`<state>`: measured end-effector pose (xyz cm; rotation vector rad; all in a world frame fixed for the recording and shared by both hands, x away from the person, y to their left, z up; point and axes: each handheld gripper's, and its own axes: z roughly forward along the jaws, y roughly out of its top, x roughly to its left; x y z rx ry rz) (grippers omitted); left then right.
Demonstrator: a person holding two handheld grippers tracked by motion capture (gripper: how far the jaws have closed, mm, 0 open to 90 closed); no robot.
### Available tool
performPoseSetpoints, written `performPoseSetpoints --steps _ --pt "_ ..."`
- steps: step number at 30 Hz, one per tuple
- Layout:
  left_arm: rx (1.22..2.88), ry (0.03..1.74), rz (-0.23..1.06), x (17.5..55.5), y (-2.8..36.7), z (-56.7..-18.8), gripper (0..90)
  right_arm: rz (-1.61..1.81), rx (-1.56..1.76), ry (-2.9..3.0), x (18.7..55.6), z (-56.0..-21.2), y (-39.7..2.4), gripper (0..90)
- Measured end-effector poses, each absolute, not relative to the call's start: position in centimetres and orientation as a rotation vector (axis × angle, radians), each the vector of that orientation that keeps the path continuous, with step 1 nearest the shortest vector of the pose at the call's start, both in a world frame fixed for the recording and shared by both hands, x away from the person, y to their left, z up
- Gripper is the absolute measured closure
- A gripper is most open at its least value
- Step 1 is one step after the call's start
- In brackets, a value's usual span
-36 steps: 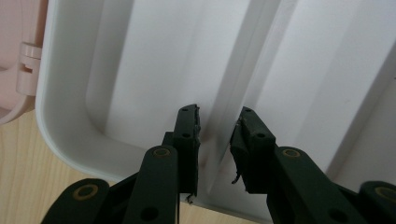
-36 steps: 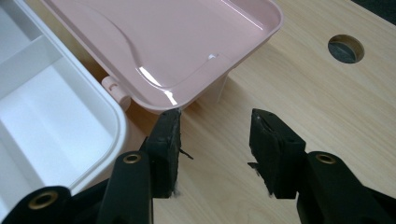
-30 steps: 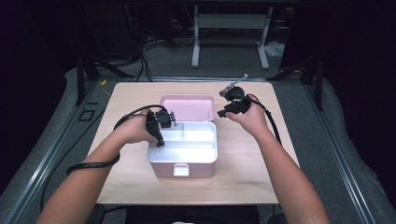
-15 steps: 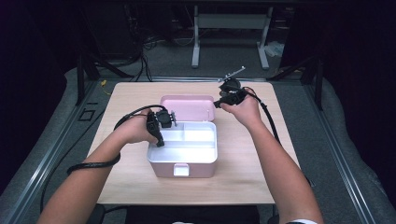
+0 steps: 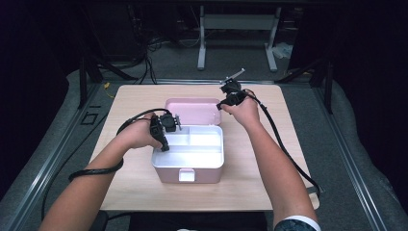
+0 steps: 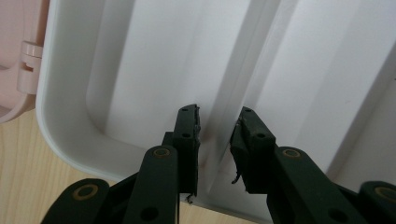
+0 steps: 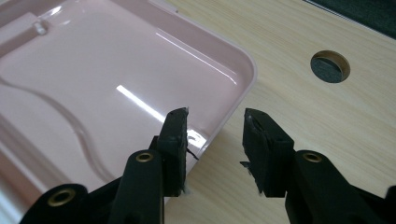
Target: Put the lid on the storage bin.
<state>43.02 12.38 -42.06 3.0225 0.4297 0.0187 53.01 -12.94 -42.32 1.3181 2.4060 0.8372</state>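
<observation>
A pink lunch box point(image 5: 166, 174) stands open on the table, with a white tray point(image 5: 202, 155) inside and its pink lid point(image 5: 192, 108) lying flat behind it. My left gripper point(image 5: 163, 144) is at the tray's left end. In the left gripper view it point(image 6: 218, 112) is shut on the tray's white divider point(image 6: 233, 60). My right gripper point(image 5: 222, 104) is at the lid's right edge. Its jaws point(image 7: 217, 115) straddle the lid's rim point(image 7: 243, 93) without pressing on it, and they have just been opening a little.
The wooden table point(image 5: 260, 168) has bare room to the right of and in front of the box. A round hole point(image 7: 330, 66) lies in the tabletop near the right gripper. A latch point(image 5: 186, 174) sits on the box's front. Cables trail off both grippers.
My right gripper has moved a little to the left, in over the right rim of the lid. The left gripper and the box have stayed put.
</observation>
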Motion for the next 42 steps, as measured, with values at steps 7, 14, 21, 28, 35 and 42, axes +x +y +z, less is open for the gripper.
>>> performPoseSetpoints --steps 7,14,21,28,35,42 --pt "3.023 0.429 0.018 43.0 12.4 -42.1 72.0 0.849 1.37 2.389 54.1 -43.4 -12.8 61.7" --pt "3.021 0.431 0.017 43.0 12.4 -42.1 72.3 0.844 1.41 2.394 54.5 -44.1 -12.6 64.2" --pt "3.022 0.431 0.018 43.0 12.3 -42.1 72.8 0.835 1.457 2.381 54.9 -44.7 -12.4 66.7" --pt "3.028 0.424 0.017 43.0 12.3 -42.1 72.8 0.818 1.482 2.381 55.1 -45.3 -12.2 68.7" --pt "3.03 0.428 0.019 43.0 12.3 -42.0 72.9 0.812 1.51 2.376 55.4 -45.7 -12.1 69.5" --pt "3.018 0.427 0.019 43.0 12.4 -42.1 73.0 0.812 1.542 2.38 55.8 -46.2 -12.0 69.7"
